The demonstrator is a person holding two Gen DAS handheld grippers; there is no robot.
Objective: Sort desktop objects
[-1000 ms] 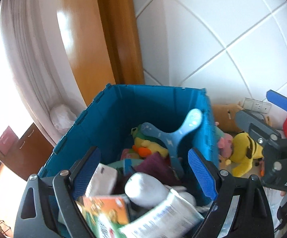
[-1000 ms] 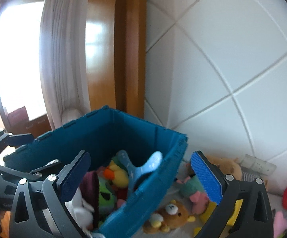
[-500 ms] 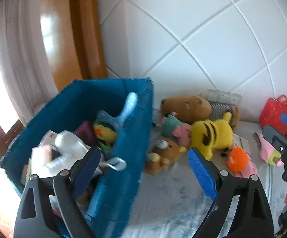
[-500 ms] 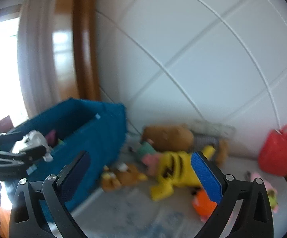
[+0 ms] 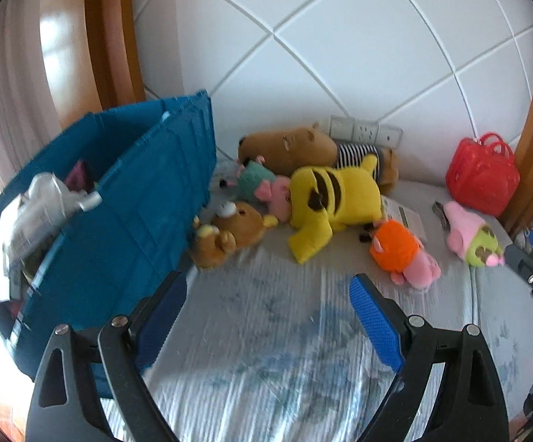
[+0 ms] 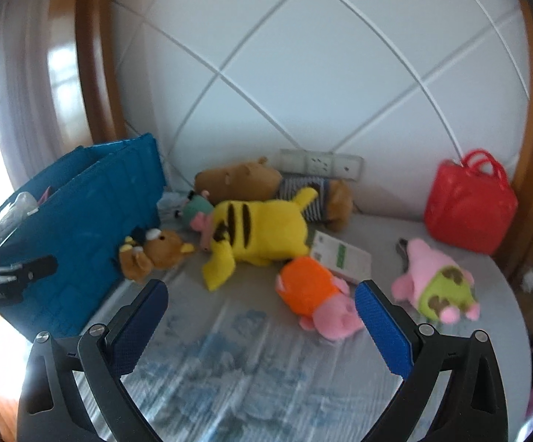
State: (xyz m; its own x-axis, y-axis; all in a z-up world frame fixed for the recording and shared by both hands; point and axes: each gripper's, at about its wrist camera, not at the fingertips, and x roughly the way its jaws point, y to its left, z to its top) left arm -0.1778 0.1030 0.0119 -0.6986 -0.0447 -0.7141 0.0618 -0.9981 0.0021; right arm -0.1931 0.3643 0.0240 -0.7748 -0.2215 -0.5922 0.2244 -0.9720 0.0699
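Observation:
Several plush toys lie on the cloth-covered table (image 5: 274,350): a yellow striped plush (image 5: 334,199) (image 6: 261,230), a small brown bear (image 5: 229,232) (image 6: 156,252), an orange-and-pink plush (image 5: 403,252) (image 6: 314,293), a pink-and-green plush (image 5: 473,234) (image 6: 436,281) and a big brown bear (image 5: 292,147) (image 6: 240,182) at the wall. My left gripper (image 5: 266,318) hangs open and empty over bare cloth in front of them. My right gripper (image 6: 259,322) is open too, nothing between its fingers, the orange plush just beyond it.
A blue crate (image 5: 130,221) (image 6: 78,221) full of items stands at the left. A red handbag (image 5: 482,175) (image 6: 469,206) sits at the back right, a white booklet (image 6: 340,258) beside the yellow plush. Wall sockets (image 5: 364,132) lie behind the toys.
Both grippers swung right and down, away from above the blue crate, so the plush toys on the table have come into view. Both stayed open and empty.

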